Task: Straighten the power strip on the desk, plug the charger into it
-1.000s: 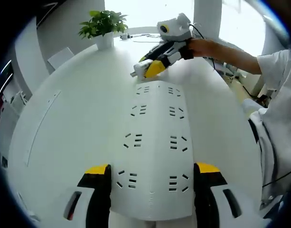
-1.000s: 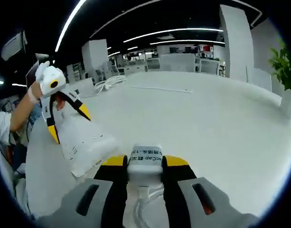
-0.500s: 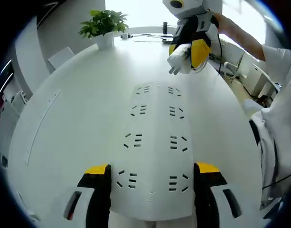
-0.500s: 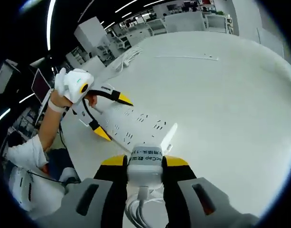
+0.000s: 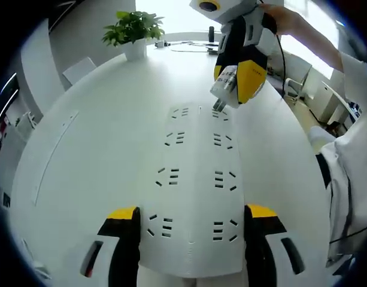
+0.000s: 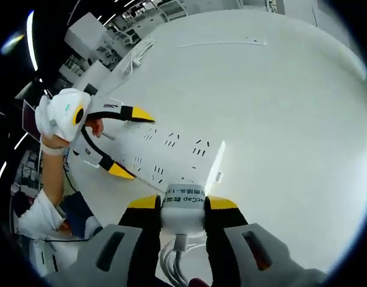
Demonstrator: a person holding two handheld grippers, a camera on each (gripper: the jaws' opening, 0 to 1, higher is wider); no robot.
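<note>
The power strip (image 5: 195, 179) lies flat on the white desk (image 5: 87, 155), its near end between the left gripper's (image 5: 192, 230) jaws, which clamp its sides. Above its far sockets, the right gripper (image 5: 237, 81) grips the charger (image 5: 224, 84), prongs down. If the prongs miss the slots, the push could skew the strip.

power strip (image 5: 192, 185): I see it flat on the worktop (image 5: 87, 155), near end between my left tongs (image 5: 192, 218)
charger (image 5: 226, 84): in my right tongs (image 5: 234, 84), just above the strip's far end
plant (image 5: 132, 28): far worktop edge
</note>
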